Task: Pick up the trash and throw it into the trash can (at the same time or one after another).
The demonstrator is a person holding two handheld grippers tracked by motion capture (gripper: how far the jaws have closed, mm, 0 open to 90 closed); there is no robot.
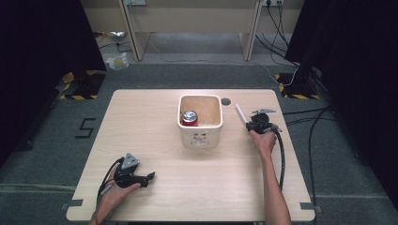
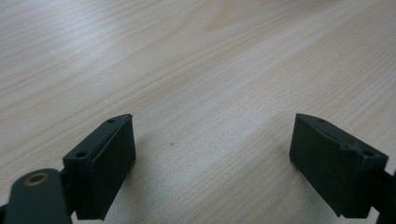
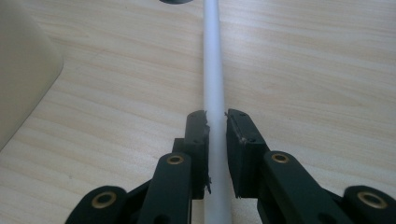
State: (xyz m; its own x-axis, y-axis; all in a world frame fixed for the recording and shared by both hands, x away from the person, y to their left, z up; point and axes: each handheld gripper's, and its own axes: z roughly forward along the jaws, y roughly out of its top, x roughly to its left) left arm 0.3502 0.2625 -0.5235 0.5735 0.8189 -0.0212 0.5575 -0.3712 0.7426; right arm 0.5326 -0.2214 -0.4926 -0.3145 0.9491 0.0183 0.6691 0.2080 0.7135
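The right claw (image 3: 216, 122) is gripping a thin white round stick (image 3: 214, 70) at the right centre of the pale wooden counter (image 1: 155, 117). A red can (image 1: 189, 118) is standing inside the cream square box (image 1: 201, 137). At lower left, the left claw (image 2: 212, 163) is resting wide open, holding nothing.

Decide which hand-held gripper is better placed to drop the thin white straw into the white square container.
Right hand-held gripper: it grips the thin white straw beside the white square container.
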